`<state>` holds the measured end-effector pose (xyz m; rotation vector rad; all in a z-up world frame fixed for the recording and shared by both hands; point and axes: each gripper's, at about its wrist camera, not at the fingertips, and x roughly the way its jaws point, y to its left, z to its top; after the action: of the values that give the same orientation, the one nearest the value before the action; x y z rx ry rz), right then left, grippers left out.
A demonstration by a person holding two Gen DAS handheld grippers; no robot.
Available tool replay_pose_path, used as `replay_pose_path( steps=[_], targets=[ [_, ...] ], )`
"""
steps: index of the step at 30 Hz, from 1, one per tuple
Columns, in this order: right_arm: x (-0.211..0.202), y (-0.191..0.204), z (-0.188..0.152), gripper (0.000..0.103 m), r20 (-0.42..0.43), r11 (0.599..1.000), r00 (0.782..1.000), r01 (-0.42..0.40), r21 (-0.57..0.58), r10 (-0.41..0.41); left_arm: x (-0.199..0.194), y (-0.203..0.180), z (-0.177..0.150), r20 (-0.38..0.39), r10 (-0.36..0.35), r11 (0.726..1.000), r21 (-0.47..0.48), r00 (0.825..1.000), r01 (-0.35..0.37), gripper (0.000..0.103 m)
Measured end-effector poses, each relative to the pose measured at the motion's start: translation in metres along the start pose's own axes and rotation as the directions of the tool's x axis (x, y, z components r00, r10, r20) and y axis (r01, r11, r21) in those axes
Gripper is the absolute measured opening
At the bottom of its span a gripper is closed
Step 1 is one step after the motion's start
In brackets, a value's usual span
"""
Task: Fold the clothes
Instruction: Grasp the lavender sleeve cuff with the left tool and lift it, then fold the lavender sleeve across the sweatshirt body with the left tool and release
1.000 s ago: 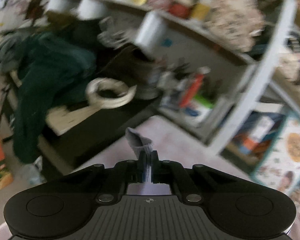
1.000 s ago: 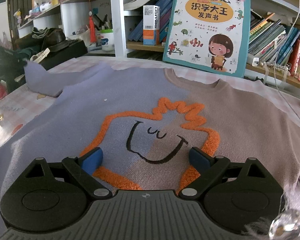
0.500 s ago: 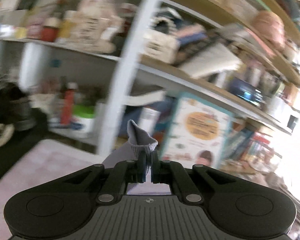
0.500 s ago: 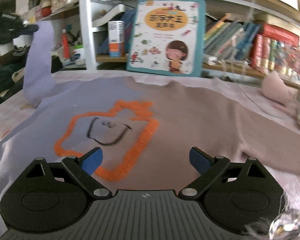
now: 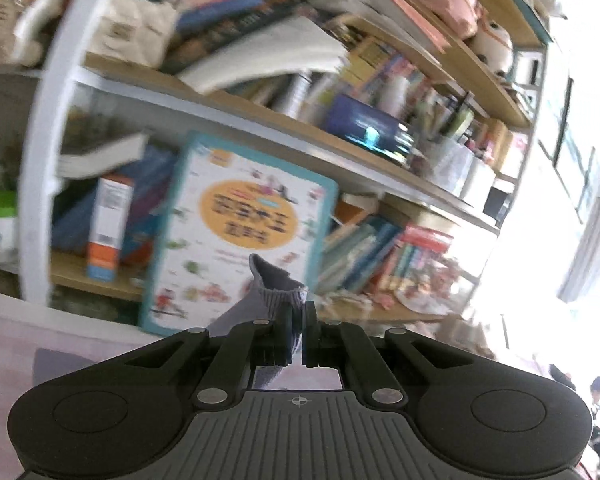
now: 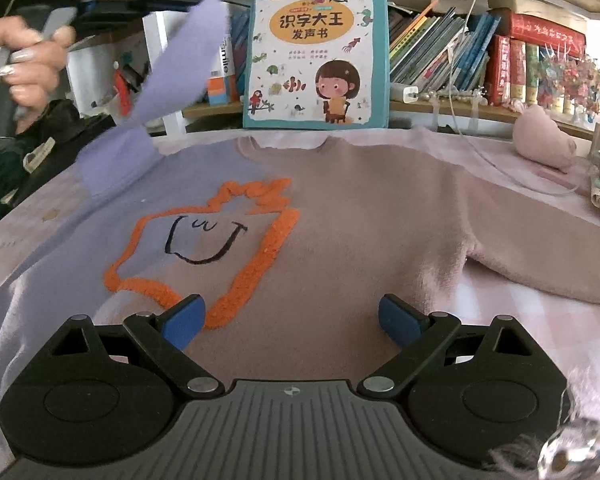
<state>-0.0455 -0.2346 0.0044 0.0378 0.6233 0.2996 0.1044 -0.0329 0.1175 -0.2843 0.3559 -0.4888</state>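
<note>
Between left tool [image 5: 296, 330] tips, ribbed lilac cuff [image 5: 282, 294] (fuzzy sweater [image 6: 340, 216]).

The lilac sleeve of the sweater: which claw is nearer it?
Left. The left claw is clamped on the lilac sleeve's ribbed cuff, lifted; the right claw hovers open over the sweater's chest.

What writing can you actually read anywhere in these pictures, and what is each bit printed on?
"识字大王" and below it "发声书": on the orange oval of the teal-edged children's book propped against the shelf behind the sweater.
"smile", running sideways: on the white box left of that book, partly hidden by the lifted purple sleeve.
Spines of the shelf books: too small to read.
Left wrist view: all print is motion-blurred.
</note>
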Motion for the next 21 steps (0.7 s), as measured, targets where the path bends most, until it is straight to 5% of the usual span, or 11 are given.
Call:
replay_pose_path(
  steps=[17, 21],
  targets=[
    [-0.001, -0.009, 0.001, 0.094, 0.011, 0.997, 0.999, -0.038, 0.060, 0.038, 0.066, -0.035, -0.047, -0.181, -0.100, 0.995, -0.021, 0.978, 0.098, 0.003],
    [0.000, -0.009, 0.002, 0.094, 0.009, 0.998, 0.999, -0.037, 0.057, 0.036, 0.066, -0.042, -0.053, -0.216, -0.103, 0.994, 0.008, 0.971, 0.107, 0.024]
  ],
)
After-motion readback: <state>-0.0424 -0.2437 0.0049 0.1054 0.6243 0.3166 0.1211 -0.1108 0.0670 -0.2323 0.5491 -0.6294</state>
